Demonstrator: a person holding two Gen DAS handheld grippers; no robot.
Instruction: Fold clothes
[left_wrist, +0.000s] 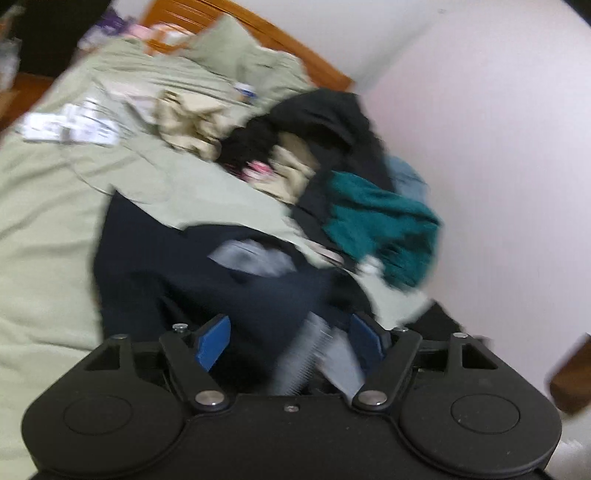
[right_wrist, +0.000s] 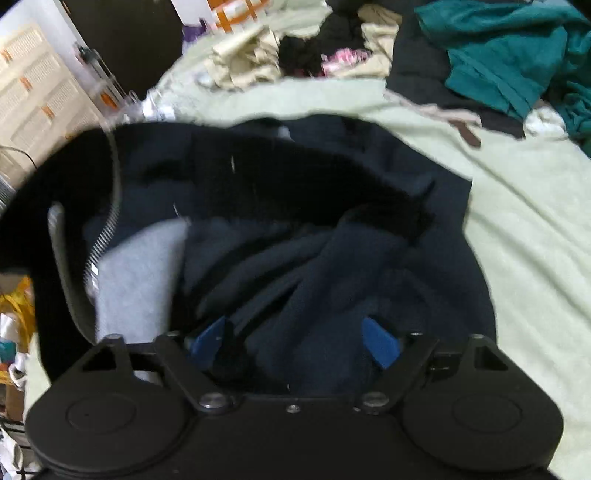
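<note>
A dark navy zip jacket with grey lining (left_wrist: 207, 280) lies bunched on the pale green bed (left_wrist: 44, 229). My left gripper (left_wrist: 291, 343) has its blue pads apart, with navy cloth and the grey zipper edge (left_wrist: 325, 354) between them. In the right wrist view the same jacket (right_wrist: 295, 206) fills the middle, its zipper (right_wrist: 107, 229) at the left. My right gripper (right_wrist: 295, 343) also has its blue pads wide apart, with a thick fold of navy cloth between them. Both views are motion-blurred.
A heap of clothes lies further up the bed: a teal garment (left_wrist: 384, 225), black items (left_wrist: 325, 114), beige pieces (left_wrist: 188, 118). A wooden headboard (left_wrist: 258, 29) and a white wall (left_wrist: 498, 147) lie behind. White drawers (right_wrist: 33, 85) stand left of the bed.
</note>
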